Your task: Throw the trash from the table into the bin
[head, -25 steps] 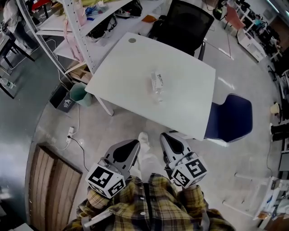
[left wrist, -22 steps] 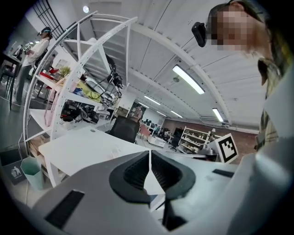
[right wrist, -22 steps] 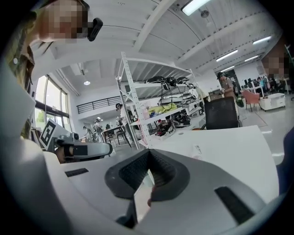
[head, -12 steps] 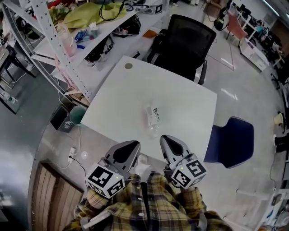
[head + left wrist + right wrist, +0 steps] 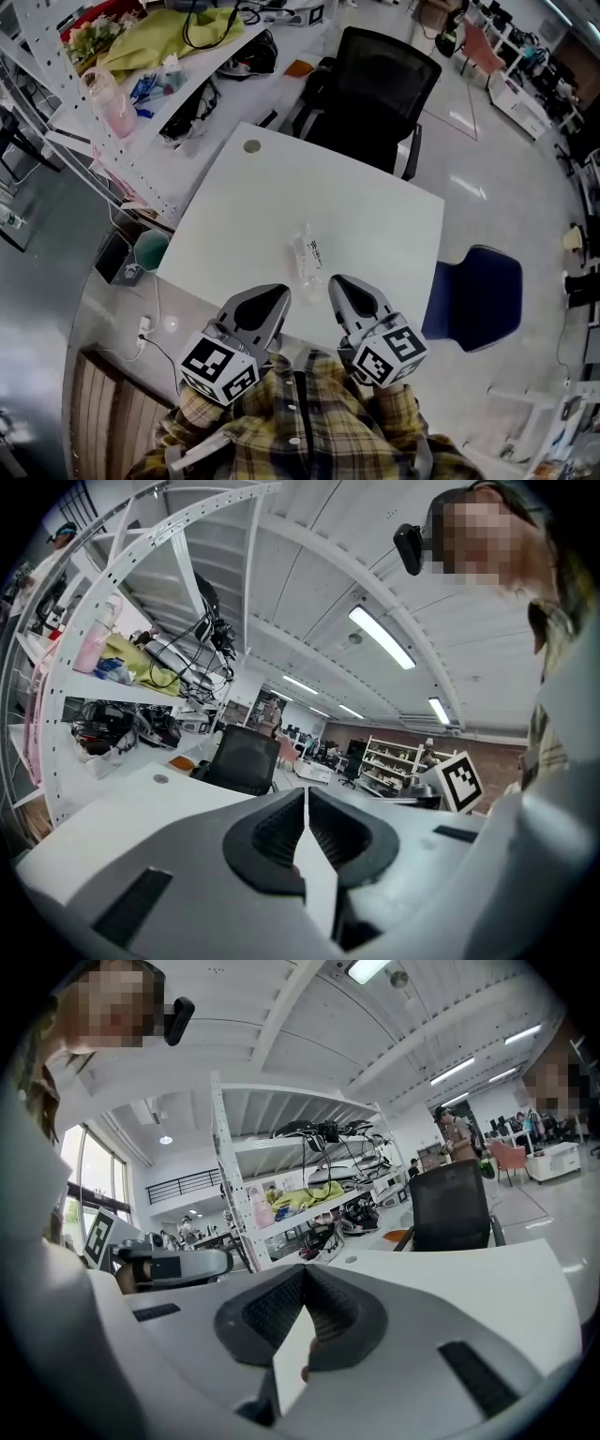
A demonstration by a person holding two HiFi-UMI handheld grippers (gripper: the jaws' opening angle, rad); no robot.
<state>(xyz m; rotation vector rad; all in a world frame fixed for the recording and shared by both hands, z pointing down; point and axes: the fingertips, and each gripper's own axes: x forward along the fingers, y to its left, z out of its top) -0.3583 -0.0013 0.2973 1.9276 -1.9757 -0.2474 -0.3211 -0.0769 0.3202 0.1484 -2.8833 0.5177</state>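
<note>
Far left, on the floor just beside the left corner of the table (image 5: 375, 216): a small green tub (image 5: 148, 251), probably the bin, though too small in the head view to be sure. Next, left gripper (image 5: 269, 302) over the table's near edge, jaws pressed together with nothing between them. Just beyond, between the two grippers: a clear plastic bottle (image 5: 306, 261), lying on its side on the tabletop, untouched, the only trash in sight. To its right, right gripper (image 5: 343, 291), likewise clenched and empty. Judged as the reach-in step, with no pickup yet made. Needed next: parting one pair of jaws, straddling the bottle across its narrow width, closing firmly, then carrying leftward and down to the tub.
</note>
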